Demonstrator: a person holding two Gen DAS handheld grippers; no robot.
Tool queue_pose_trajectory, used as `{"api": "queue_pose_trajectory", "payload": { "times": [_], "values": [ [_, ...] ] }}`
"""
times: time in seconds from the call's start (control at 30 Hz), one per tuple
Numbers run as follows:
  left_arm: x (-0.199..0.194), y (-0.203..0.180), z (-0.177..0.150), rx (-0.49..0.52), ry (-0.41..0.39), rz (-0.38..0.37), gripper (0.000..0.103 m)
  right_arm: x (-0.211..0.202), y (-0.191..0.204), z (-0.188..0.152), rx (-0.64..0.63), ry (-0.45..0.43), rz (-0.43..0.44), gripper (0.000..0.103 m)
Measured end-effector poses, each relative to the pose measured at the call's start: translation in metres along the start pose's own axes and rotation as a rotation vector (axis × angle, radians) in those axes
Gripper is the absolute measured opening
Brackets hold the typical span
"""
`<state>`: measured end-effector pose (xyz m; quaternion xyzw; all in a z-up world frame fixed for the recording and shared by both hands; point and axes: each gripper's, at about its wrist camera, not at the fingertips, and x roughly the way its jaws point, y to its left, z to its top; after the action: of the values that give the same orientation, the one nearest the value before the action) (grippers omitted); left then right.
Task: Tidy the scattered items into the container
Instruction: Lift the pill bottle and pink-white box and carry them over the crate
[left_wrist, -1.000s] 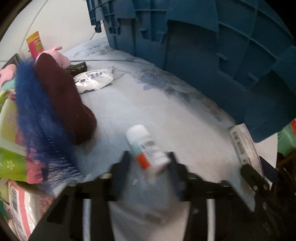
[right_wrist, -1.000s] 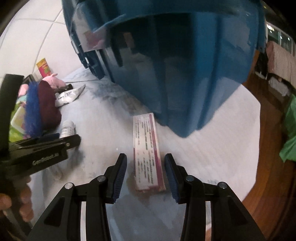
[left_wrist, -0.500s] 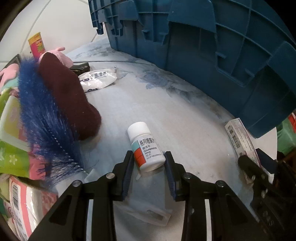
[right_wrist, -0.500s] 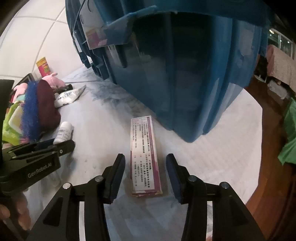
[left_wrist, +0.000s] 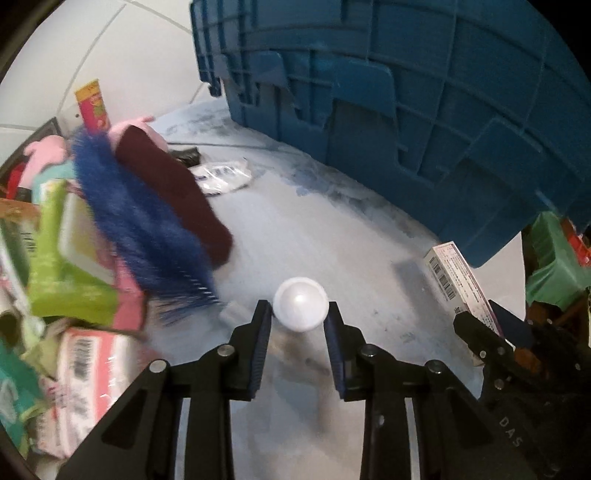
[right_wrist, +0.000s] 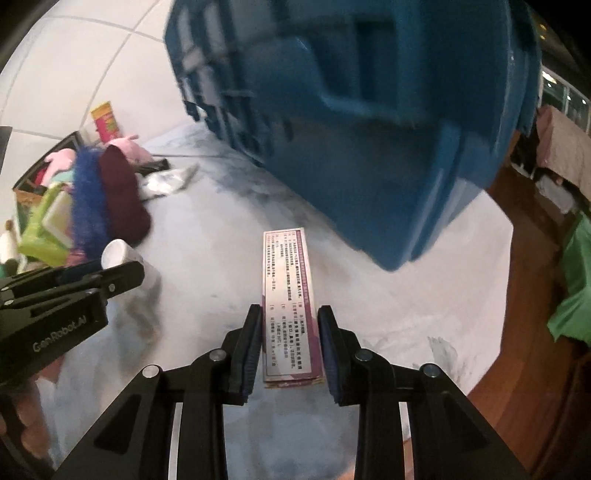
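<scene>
My left gripper (left_wrist: 298, 320) is shut on a small white pill bottle (left_wrist: 300, 309), its cap end facing the camera, held above the grey tabletop. The bottle also shows in the right wrist view (right_wrist: 117, 254) between the left gripper's fingers (right_wrist: 122, 275). My right gripper (right_wrist: 289, 332) is shut on a long pink and purple box (right_wrist: 290, 295), gripping its near end, lifted off the table. That box shows in the left wrist view (left_wrist: 460, 278) too. The big blue crate (left_wrist: 424, 103) stands just behind, also in the right wrist view (right_wrist: 369, 122).
A pile at the left holds a blue fluffy brush (left_wrist: 140, 221), a maroon pouch (left_wrist: 173, 192), a pink plush (left_wrist: 129, 125), green and pink packs (left_wrist: 62, 266) and a white sachet (left_wrist: 221, 177). A red-yellow can (left_wrist: 92, 107) stands behind. A wooden floor (right_wrist: 524, 350) lies past the table's right edge.
My left gripper has closed on the pill bottle and tipped it up, cap toward the camera. My right gripper has closed on the long box and raised it.
</scene>
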<state>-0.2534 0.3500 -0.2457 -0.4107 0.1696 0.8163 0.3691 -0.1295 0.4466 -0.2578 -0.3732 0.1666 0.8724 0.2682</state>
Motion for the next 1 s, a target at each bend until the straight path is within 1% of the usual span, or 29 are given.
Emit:
{"api": "queue_pose_trajectory", "payload": {
  "times": [0.23,0.4,0.67,0.8,0.9,1.0],
  "values": [
    [-0.05,0.029,0.006,-0.035,-0.031,0.033,0.029,-0.034,0.037,0.02,-0.053,-0.019,0.048,0.03],
    [-0.093,0.062,0.015,-0.085,-0.071,0.057,0.029,-0.065,0.075,0.045,-0.115,-0.059,0.084,0.03],
    [-0.152,0.101,0.046,-0.142,-0.164,0.096,0.029,-0.112,0.125,0.094,-0.196,-0.145,0.124,0.03],
    [-0.176,0.109,0.061,-0.162,-0.208,0.109,0.029,-0.134,0.137,0.117,-0.222,-0.192,0.146,0.03],
    [-0.191,0.107,0.074,-0.172,-0.239,0.12,0.029,-0.149,0.141,0.136,-0.24,-0.23,0.167,0.03],
    [-0.202,0.1,0.089,-0.191,-0.277,0.131,0.029,-0.163,0.137,0.153,-0.258,-0.266,0.185,0.03]
  ]
}}
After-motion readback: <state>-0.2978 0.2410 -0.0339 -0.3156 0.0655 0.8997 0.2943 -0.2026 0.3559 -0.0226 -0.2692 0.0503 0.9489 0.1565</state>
